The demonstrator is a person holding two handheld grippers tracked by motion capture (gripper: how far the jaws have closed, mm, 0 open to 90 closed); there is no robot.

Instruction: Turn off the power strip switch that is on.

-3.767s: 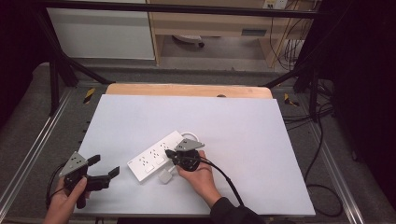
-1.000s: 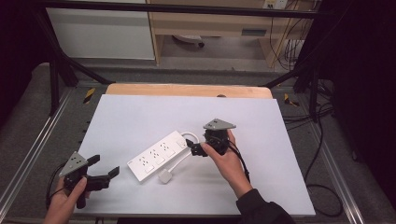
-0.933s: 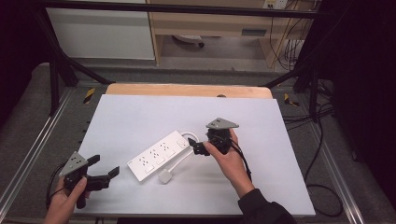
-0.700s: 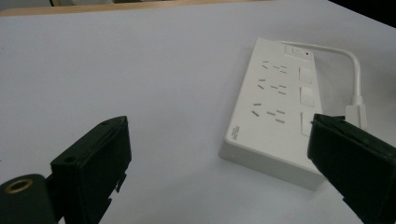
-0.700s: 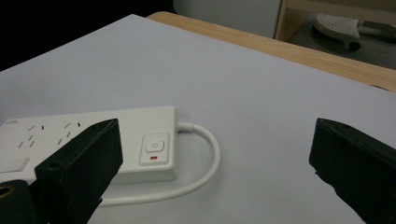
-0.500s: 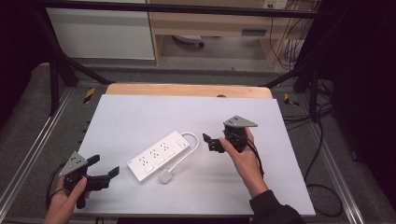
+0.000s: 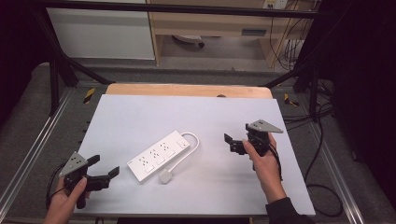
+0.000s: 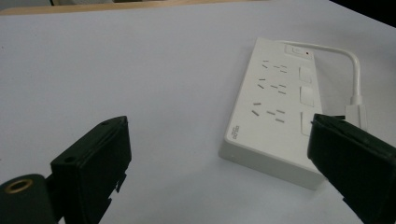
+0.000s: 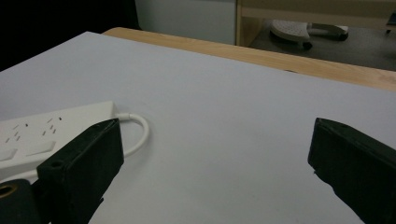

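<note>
Since the earlier frame, the right hand-held gripper (image 7: 232, 143) has drawn rightward, away from the power strip (image 7: 159, 155) (jaws apart, empty). That strip lies mid-desk (image 7: 140, 112); lower left, the left hand-held gripper (image 7: 103, 169) gapes too.

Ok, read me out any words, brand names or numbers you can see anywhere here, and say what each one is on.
Power strip: a small dark mark, perhaps a brand, near its end corner, too small and blurred to read.
Grippers, table and background: no text that can be read.
</note>
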